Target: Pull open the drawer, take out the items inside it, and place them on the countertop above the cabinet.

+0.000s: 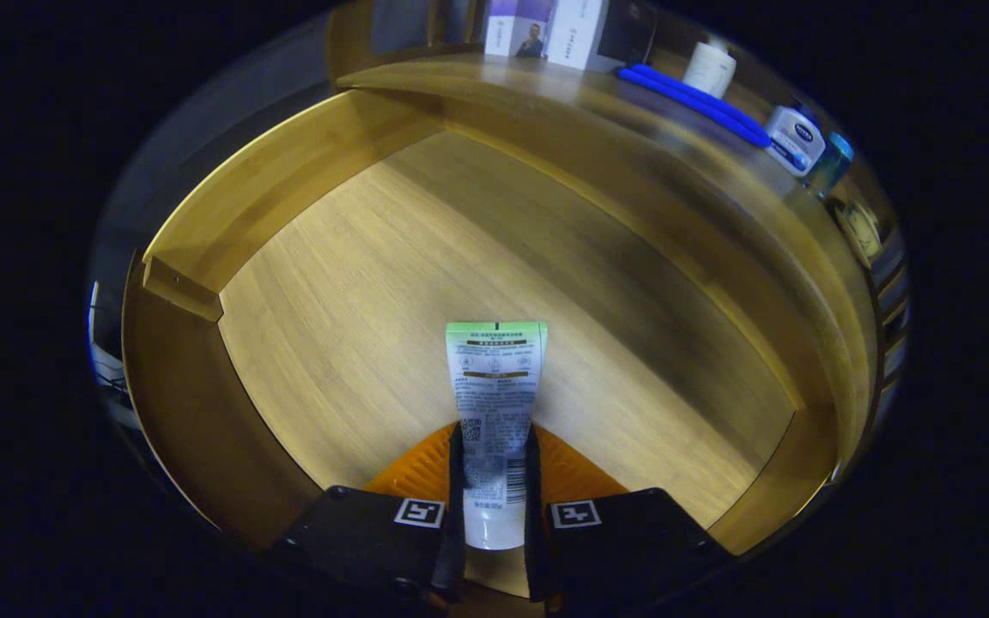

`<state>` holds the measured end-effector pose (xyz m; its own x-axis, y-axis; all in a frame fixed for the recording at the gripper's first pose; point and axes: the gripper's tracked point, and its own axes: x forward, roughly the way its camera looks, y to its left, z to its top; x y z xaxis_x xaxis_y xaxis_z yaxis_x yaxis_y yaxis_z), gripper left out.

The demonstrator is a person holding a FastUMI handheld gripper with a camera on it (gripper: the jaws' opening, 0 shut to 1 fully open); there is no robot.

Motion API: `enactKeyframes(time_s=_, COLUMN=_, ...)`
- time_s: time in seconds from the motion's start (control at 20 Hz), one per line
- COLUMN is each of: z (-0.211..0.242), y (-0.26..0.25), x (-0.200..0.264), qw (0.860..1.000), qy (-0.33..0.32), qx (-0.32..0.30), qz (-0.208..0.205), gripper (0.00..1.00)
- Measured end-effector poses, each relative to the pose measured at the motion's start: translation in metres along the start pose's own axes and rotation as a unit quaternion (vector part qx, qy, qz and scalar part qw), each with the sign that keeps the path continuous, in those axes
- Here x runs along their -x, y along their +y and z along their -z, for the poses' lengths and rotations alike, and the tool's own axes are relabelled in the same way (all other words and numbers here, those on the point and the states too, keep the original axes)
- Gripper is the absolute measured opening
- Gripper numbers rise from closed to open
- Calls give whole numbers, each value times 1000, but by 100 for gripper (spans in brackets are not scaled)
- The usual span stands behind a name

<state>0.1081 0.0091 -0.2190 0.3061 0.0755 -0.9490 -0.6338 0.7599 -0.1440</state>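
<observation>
Wooden drawer (306, 283) lies open under the gripper (494, 481) — both fingers squeeze a white tube (494, 403) low in the middle of the frame. Upper right, the countertop (597, 112) holds a blue bar (692, 103) and a jar (795, 139).

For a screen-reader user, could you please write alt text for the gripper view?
The gripper is shut on a white tube with a green end, both fingers pressing its sides above the open wooden drawer. Beyond, the countertop holds boxes, a blue strip, a white roll and small toiletry containers.
</observation>
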Motion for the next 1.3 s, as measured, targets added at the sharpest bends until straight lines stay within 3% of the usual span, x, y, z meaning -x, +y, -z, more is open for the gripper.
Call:
enactKeyframes(time_s=0.25, z=-4, y=-6, x=8, qw=999, qy=-20, qx=14, qz=23, gripper=30)
enactKeyframes(time_s=0.9, z=-66, y=-9, x=101, qw=986, qy=-160, qx=-53, qz=-21, gripper=30)
enactKeyframes(time_s=1.1, z=-103, y=-38, x=117, qw=969, qy=-198, qx=-146, qz=-25, gripper=30)
enactKeyframes(time_s=1.3, z=-126, y=-71, x=105, qw=945, qy=-190, qx=-264, qz=-32, gripper=30)
